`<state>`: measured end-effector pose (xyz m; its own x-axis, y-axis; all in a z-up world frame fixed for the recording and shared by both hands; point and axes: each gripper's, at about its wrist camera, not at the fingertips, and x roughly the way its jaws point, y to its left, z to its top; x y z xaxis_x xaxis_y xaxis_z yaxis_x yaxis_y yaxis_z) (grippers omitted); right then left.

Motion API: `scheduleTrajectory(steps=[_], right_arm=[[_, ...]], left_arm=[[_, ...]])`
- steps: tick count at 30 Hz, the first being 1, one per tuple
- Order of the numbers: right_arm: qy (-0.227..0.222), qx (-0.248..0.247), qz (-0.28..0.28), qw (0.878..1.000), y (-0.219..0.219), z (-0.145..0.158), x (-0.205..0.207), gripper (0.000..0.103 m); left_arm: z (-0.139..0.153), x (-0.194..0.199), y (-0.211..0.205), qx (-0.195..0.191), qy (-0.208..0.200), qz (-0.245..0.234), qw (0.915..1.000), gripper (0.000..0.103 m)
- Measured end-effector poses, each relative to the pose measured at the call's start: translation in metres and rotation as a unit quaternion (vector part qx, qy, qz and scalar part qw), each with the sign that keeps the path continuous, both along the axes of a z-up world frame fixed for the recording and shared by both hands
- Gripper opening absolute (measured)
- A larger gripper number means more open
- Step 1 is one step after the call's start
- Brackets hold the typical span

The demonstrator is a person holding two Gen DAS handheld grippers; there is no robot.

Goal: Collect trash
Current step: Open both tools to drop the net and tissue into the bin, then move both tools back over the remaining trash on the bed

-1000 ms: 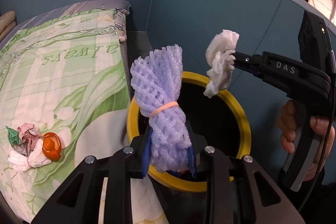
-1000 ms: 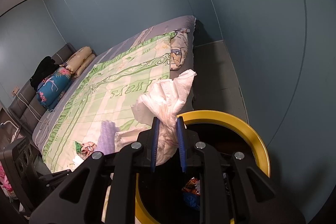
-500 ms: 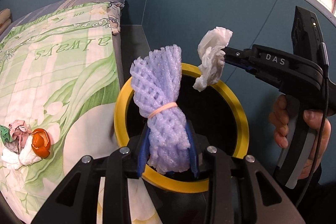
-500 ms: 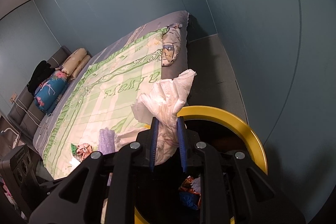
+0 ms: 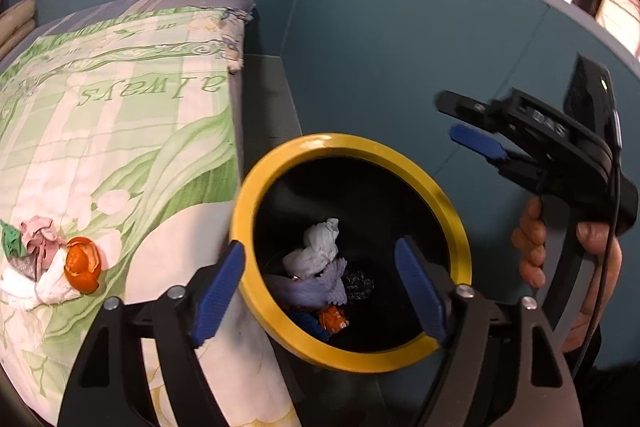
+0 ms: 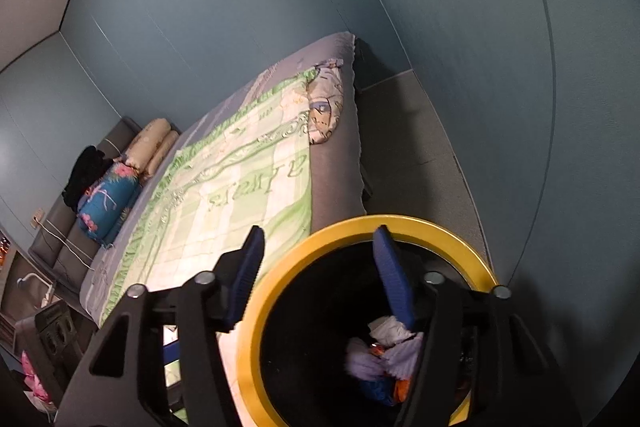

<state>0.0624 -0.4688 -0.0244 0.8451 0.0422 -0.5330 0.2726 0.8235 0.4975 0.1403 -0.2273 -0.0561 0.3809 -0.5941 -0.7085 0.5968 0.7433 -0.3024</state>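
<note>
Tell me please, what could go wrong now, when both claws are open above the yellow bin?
1. The bin stands tight against the bed; the left claw, swinging back toward the bed, might knock its rim.
2. The remaining trash pile lies near the bed edge; the loose orange peel could roll off when grabbed.
3. The right claw is close, so the two may collide.

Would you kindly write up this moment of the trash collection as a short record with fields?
bin: round black bin with a yellow rim, on the floor beside the bed
in bin: crumpled white tissue on top, lilac foam net under it, other wrappers below
left claw: open, empty, jaws have just opened above the bin
right claw: open, empty, jaws have just opened above the bin
left on bed: orange peel, white and pink crumpled scraps on the green floral bedspread
</note>
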Motion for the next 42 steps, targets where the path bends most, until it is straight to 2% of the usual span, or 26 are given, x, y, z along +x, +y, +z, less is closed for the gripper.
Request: scheduleTrajectory(steps=[9, 24, 42], right_arm=[[-0.03, -0.004, 0.034, 0.999, 0.015, 0.013, 0.0, 0.077], [-0.054, -0.032, 0.12, 0.991, 0.069, 0.033, 0.015, 0.082], [-0.029, -0.059, 0.207, 0.976, 0.147, 0.034, 0.053, 0.086]], left_arm=[[0.017, 0.01, 0.033, -0.012, -0.019, 0.051, 0.9984, 0.086], [0.039, 0.034, 0.109, -0.035, -0.044, 0.153, 0.9867, 0.091], [0.025, 0.053, 0.208, -0.021, -0.041, 0.254, 0.9662, 0.092]])
